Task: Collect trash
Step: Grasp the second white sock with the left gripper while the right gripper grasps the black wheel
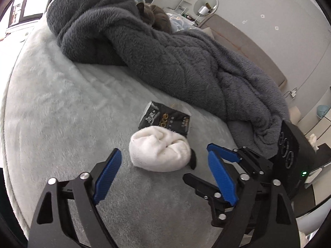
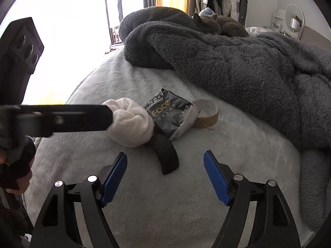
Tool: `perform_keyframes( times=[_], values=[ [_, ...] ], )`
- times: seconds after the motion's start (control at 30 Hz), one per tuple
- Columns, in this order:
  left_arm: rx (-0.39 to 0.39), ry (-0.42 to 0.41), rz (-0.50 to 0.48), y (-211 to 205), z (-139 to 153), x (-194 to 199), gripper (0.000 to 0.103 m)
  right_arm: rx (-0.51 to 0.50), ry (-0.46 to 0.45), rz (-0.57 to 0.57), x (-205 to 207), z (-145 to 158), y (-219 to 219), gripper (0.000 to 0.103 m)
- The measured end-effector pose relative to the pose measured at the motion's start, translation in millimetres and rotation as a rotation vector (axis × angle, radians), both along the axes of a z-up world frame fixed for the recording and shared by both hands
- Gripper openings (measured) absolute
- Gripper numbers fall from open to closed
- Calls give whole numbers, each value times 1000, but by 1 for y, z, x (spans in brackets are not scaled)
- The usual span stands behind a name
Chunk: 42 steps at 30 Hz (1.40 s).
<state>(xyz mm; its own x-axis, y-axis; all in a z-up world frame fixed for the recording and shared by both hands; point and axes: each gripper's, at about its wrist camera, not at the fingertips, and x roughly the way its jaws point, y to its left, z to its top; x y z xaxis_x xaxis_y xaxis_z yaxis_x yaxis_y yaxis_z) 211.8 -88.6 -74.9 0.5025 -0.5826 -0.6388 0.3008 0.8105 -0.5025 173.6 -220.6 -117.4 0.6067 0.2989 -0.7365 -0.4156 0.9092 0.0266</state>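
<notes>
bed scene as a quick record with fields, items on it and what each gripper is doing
surface: pale fleece bed cover
items: white rolled sock; black tissue pack; cardboard tape core; black curved piece
layout: sock, pack and tape core clustered in a row; curved piece in front
background: grey blanket, cat lying on it
left gripper: open, facing sock
right gripper: open, facing curved piece

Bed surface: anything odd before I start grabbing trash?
Yes. A gray cat is curled on the dark fleece blanket, not trash. On the pale bedspread, a rolled white sock lies against the black tissue pack, beside a cardboard tape core and a curved black piece.
</notes>
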Motion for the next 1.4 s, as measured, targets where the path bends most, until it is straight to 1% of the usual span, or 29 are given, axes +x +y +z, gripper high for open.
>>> perform_keyframes(
  times=[0.1, 0.17, 0.2, 0.33, 0.4, 0.43, 0.53, 0.57, 0.67, 0.83, 1.0, 1.07, 1.1, 1.2, 1.4],
  values=[
    [-2, 22, -4, -4, -7, 4, 77, 46, 25, -5, 4, -3, -4, 77],
    [-15, 38, -12, -6, -11, 5, 69, 76, 43, -14, 6, -4, -6, 77],
    [-13, 40, -13, -7, -12, 6, 63, 82, 47, -19, 7, -5, -6, 77],
    [-7, 18, -22, -5, -11, 4, 49, 70, 47, -17, 9, -5, -2, 77],
    [-8, 1, -29, -2, -7, 2, 45, 48, 42, -10, 8, -5, 1, 77],
    [-4, -8, -33, -1, -5, 1, 44, 46, 42, -9, 9, -5, 2, 75],
    [17, -44, -33, 2, 4, -2, 44, 48, 45, -13, 11, -5, 3, 66],
    [16, -52, -32, 3, 6, -4, 44, 47, 46, -16, 12, -5, 2, 65],
    [5, -61, -32, 8, 9, -6, 44, 43, 48, -26, 14, -5, 3, 62],
    [24, -72, -26, 20, 13, -8, 44, 34, 76, -44, 21, -6, 7, 46],
    [31, -88, -13, 33, 20, -9, 44, 12, 97, -45, 23, -7, 13, 37],
    [33, -94, -8, 38, 22, -9, 44, 5, 102, -45, 22, -6, 15, 29],
    [37, -97, -6, 41, 23, -10, 44, 5, 107, -43, 23, -4, 16, 21],
    [55, -108, 5, 49, 26, -12, 44, 2, 116, -39, 22, -1, 21, 20],
    [91, -112, 23, 67, 27, -16, 44, 19, 97, -11, 20, 10, 38, 20]
  ],
)
